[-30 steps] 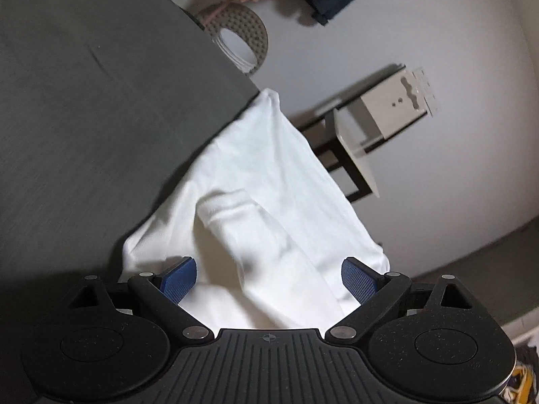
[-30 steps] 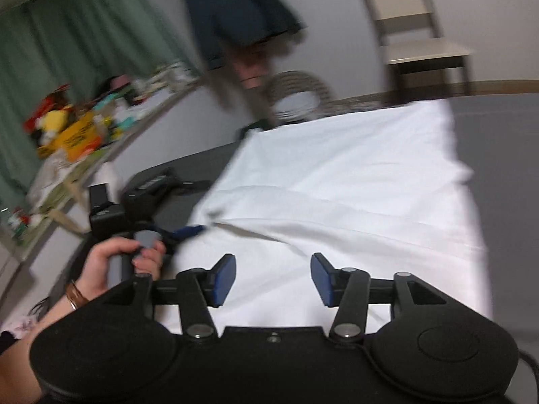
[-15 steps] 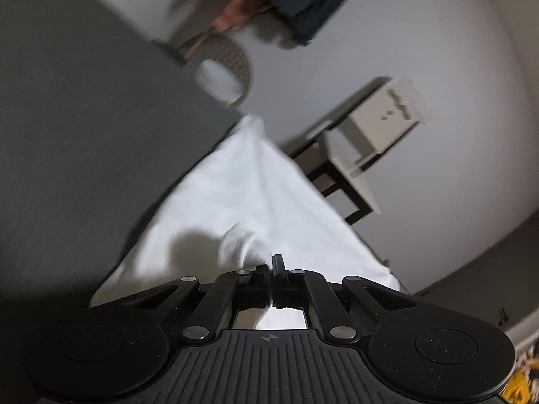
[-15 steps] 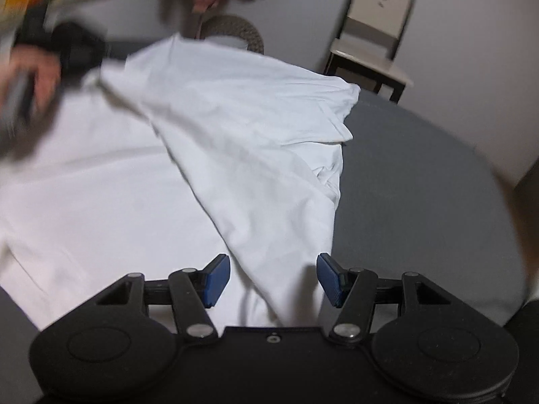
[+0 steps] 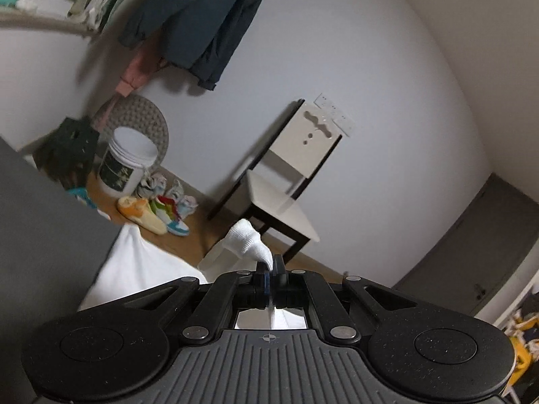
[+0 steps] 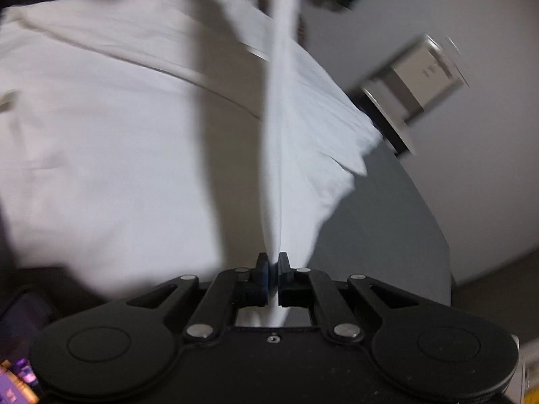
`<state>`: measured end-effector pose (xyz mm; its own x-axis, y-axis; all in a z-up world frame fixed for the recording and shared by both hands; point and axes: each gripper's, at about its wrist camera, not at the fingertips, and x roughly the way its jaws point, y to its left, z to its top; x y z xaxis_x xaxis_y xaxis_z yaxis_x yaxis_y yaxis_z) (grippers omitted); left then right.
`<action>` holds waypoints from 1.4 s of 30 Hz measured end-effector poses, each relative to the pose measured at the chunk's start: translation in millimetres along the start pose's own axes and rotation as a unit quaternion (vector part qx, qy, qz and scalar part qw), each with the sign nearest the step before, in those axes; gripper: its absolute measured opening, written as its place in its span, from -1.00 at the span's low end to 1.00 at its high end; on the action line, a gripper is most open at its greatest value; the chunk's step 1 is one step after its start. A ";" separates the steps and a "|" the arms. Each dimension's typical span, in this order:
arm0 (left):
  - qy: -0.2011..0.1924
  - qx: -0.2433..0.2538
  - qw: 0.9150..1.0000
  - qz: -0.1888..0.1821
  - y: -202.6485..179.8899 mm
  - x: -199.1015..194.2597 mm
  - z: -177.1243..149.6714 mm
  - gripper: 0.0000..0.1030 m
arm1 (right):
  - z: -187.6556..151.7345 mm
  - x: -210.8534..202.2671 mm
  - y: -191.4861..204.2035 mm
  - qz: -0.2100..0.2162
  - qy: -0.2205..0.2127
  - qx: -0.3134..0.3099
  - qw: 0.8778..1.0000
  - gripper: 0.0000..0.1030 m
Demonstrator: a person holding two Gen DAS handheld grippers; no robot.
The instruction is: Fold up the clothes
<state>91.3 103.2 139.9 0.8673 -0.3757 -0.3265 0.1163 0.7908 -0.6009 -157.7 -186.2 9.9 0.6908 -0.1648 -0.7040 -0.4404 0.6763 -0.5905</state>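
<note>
Now clamped where a moment ago spread wide: right gripper [image 6: 273, 262] pinching a taut band of the white garment [image 6: 118, 141], which runs straight ahead from the fingertips. Left gripper [image 5: 269, 266] likewise shut on a bunched cuff, raised off the grey surface [image 5: 40, 222], rest of the cloth low and left of its fingers.

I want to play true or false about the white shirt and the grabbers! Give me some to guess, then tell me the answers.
1. The left hand-held gripper is shut on the white shirt. True.
2. The right hand-held gripper is wide open. False: it is shut on the shirt's cloth.
3. A chair stands by the wall. True.
4. The shirt is red. False: it is white.
5. The shoes sit on the chair. False: they lie on the floor by a white bucket.
</note>
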 end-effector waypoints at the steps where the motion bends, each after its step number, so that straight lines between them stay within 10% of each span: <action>1: 0.001 0.006 1.000 0.012 1.9 3.9 1.9 -0.98 | 0.6 -2.0 5.5 0.012 -0.005 -0.016 1.000 -0.90; 9: 0.056 0.042 0.991 0.115 51.1 32.7 -26.9 -0.98 | 5.4 6.4 -13.9 0.099 0.000 0.059 0.993 -0.84; 14: 0.071 0.040 0.989 0.127 66.9 34.3 -41.8 -0.98 | -7.4 2.9 -95.7 0.187 -0.048 0.271 0.943 -0.26; 18: 0.065 0.055 0.989 0.122 65.7 33.3 -43.1 -0.98 | -13.6 44.5 -156.5 0.145 -0.052 0.366 0.918 -0.26; 24: 0.056 0.104 0.989 0.090 54.8 30.9 -43.4 -0.98 | -8.7 121.8 -194.6 0.188 -0.041 0.463 0.865 -0.26; 27: 0.037 0.112 0.992 0.048 50.2 22.8 -41.3 -0.98 | -12.0 138.2 -184.4 0.207 -0.026 0.464 0.861 -0.85; 32: -0.011 0.138 0.989 -0.054 41.5 -6.3 -43.0 -0.98 | -24.9 128.8 -175.7 0.192 -0.030 0.459 0.867 -0.86; 38: 0.154 0.146 0.956 0.204 70.5 47.3 -69.6 -0.98 | -26.1 127.0 -175.4 0.195 -0.029 0.454 0.869 -0.86; 42: 0.119 0.142 0.964 0.190 63.4 43.3 -69.2 -0.98 | -31.3 123.6 -175.1 0.201 -0.031 0.463 0.863 -0.85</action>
<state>102.7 103.6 37.2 0.7419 -0.1065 -0.6619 -0.0300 0.9810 -0.1915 -13.1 -347.5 13.9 0.6313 0.2350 -0.7391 -0.0234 0.9583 0.2847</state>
